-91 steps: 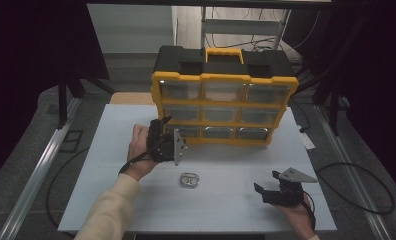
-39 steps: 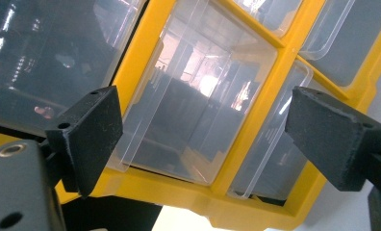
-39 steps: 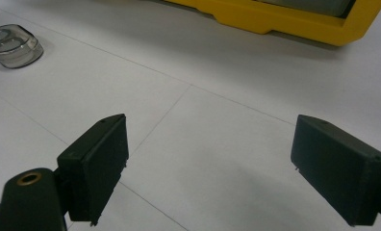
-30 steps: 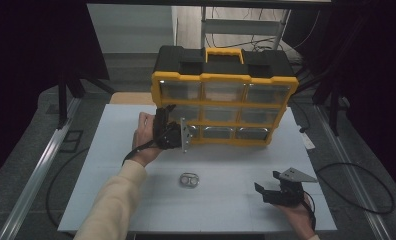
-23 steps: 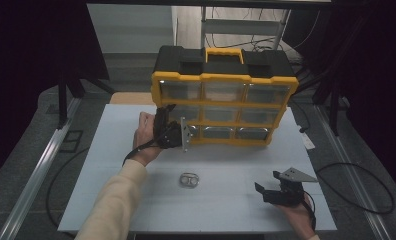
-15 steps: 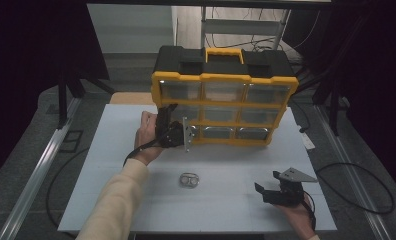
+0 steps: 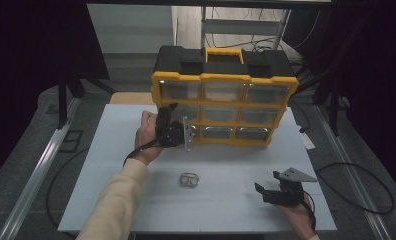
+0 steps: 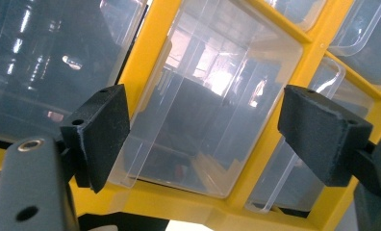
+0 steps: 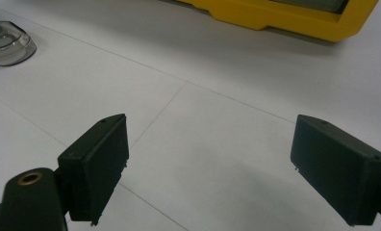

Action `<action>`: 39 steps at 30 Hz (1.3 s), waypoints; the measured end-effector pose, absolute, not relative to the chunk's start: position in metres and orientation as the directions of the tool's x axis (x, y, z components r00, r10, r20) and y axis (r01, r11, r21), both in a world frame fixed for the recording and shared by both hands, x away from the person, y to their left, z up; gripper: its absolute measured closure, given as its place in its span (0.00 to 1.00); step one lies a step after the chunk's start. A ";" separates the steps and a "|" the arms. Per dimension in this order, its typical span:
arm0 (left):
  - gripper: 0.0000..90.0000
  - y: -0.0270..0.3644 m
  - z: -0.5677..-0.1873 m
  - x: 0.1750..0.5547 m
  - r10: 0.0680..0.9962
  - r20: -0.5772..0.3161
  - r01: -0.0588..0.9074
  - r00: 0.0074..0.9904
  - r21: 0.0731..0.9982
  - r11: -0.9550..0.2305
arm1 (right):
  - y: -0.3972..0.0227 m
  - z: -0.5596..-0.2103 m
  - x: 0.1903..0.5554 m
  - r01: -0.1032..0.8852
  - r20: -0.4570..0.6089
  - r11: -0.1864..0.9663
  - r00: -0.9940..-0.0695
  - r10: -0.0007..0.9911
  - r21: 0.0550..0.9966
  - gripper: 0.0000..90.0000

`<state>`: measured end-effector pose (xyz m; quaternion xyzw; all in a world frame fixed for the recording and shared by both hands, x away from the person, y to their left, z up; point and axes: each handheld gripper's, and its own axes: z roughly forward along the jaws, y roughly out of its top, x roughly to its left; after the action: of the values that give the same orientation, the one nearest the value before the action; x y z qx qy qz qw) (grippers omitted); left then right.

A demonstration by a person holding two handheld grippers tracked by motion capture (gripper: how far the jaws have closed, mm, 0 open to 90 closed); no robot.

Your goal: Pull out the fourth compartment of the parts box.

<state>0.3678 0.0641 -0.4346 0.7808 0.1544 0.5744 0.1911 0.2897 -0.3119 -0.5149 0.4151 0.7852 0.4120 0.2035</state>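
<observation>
A yellow and black organizer (image 7: pixel 223 95) with clear drawers stands upright at the back of the white table (image 7: pixel 111 150). My left gripper (image 7: pixel 176 129) is held up against its lower left drawers. In the left gripper view the left gripper (image 8: pixel 210 132) is open, and its pads frame one clear drawer (image 8: pixel 203 96) without touching it. A small clear piece (image 7: pixel 189 180) lies on the table in front of the organizer. At the front right, my right gripper (image 7: pixel 273 192) rests low over the table. The right gripper (image 9: pixel 217 168) stands open over bare table, and the clear piece (image 9: pixel 6 43) is far off to its left.
The organizer's yellow base (image 9: pixel 285 17) runs along the top of the right gripper view. A cable (image 7: pixel 356 185) loops off the table's right side, and metal rails (image 7: pixel 41 165) flank the table. Bare table surface lies between the two grippers.
The left gripper has moved from mid-table up to the organizer's left drawers and crept slightly closer over the last second. The right gripper and the clear piece have stayed put.
</observation>
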 end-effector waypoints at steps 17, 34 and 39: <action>0.26 0.063 -0.436 0.370 0.466 0.843 0.026 0.269 0.477 -0.879 | -0.312 -0.515 0.290 0.484 0.021 0.316 -0.570 0.821 0.816 0.16; 0.42 0.063 -0.436 0.368 0.460 0.862 0.019 0.214 0.467 -0.884 | -0.311 -0.515 0.290 0.491 0.022 0.321 -0.572 0.820 0.810 0.16; 0.49 0.063 -0.437 0.368 0.456 0.869 0.013 0.193 0.462 -0.887 | -0.311 -0.515 0.290 0.491 0.022 0.321 -0.572 0.820 0.810 0.16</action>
<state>0.3681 0.0629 -0.4365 0.7511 0.1560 0.6158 0.1799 0.2899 -0.3110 -0.5155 0.4162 0.7873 0.4079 0.2016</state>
